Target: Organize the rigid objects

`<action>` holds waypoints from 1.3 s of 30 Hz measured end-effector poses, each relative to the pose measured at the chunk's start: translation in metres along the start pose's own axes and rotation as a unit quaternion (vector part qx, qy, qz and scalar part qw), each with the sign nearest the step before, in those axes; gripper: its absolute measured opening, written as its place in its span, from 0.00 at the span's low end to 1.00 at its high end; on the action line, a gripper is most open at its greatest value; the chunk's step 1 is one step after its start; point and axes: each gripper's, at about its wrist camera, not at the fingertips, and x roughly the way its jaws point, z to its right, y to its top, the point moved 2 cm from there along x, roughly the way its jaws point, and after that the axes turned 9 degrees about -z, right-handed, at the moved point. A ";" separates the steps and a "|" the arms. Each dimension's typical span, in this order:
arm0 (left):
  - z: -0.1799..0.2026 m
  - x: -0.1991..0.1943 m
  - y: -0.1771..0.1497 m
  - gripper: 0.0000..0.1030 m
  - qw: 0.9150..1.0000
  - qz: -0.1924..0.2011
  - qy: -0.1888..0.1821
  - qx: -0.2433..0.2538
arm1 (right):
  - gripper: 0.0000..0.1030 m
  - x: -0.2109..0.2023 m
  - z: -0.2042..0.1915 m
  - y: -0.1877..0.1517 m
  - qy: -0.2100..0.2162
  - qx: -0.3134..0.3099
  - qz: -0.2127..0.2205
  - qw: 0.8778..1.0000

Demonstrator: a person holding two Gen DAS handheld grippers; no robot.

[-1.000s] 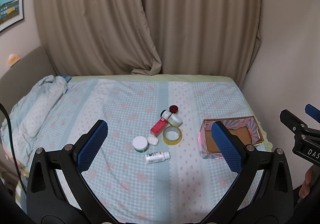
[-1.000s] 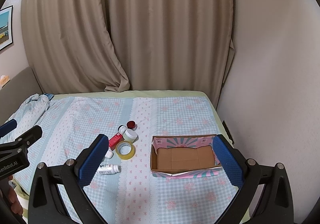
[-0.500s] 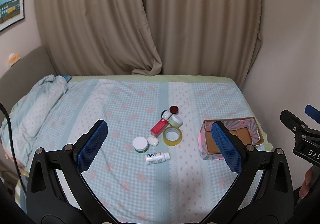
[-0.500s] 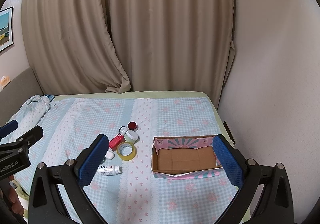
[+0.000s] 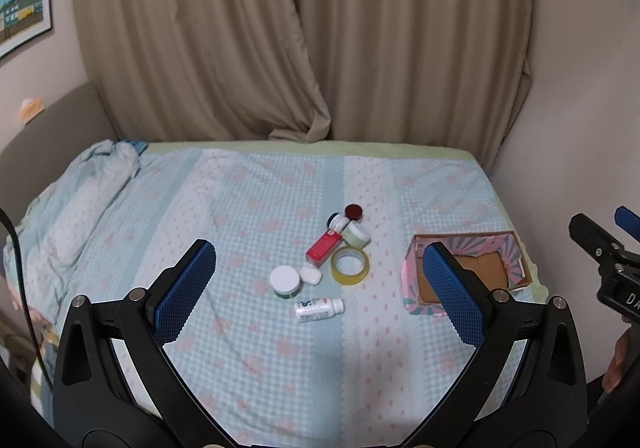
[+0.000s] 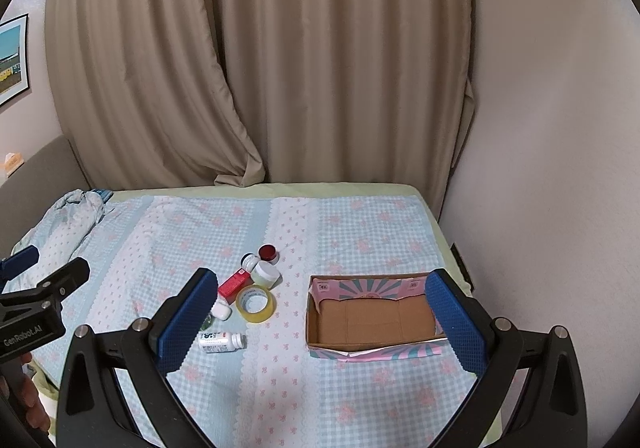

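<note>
A cluster of small objects lies mid-bed: a white pill bottle (image 5: 319,309) on its side, a white-lidded jar (image 5: 284,280), a small white case (image 5: 311,275), a yellow tape roll (image 5: 349,265), a red box (image 5: 322,247), a pale jar (image 5: 355,233) and a dark red lid (image 5: 353,211). An open cardboard box (image 6: 374,318) with pink patterned walls sits to their right, empty. My left gripper (image 5: 320,296) is open and empty, held above the near side of the cluster. My right gripper (image 6: 320,318) is open and empty, near the box's left wall. The pill bottle (image 6: 221,341) and tape roll (image 6: 256,303) show in the right wrist view.
The bed has a blue checked cover (image 5: 248,216). A rumpled blanket (image 5: 80,200) lies at its left end. Beige curtains (image 5: 304,48) hang behind the bed and a plain wall (image 6: 552,168) runs along its right side. A framed picture (image 5: 24,4) hangs at the left.
Both views have drifted only very slightly. The objects and the box have not moved, and both grippers stay open.
</note>
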 end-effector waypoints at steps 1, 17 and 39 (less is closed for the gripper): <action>-0.002 0.001 -0.001 0.99 1.000 -0.003 0.003 -0.002 | 1.00 0.002 -0.001 0.001 0.004 -0.003 -0.003 1.000; -0.109 0.108 -0.020 0.99 0.995 -0.092 -0.038 0.015 | 1.00 0.084 -0.072 -0.018 0.018 0.003 -0.087 0.996; -0.110 0.407 -0.072 0.99 0.943 -0.263 -0.103 0.174 | 1.00 0.367 -0.160 -0.065 -0.009 0.104 -0.271 0.957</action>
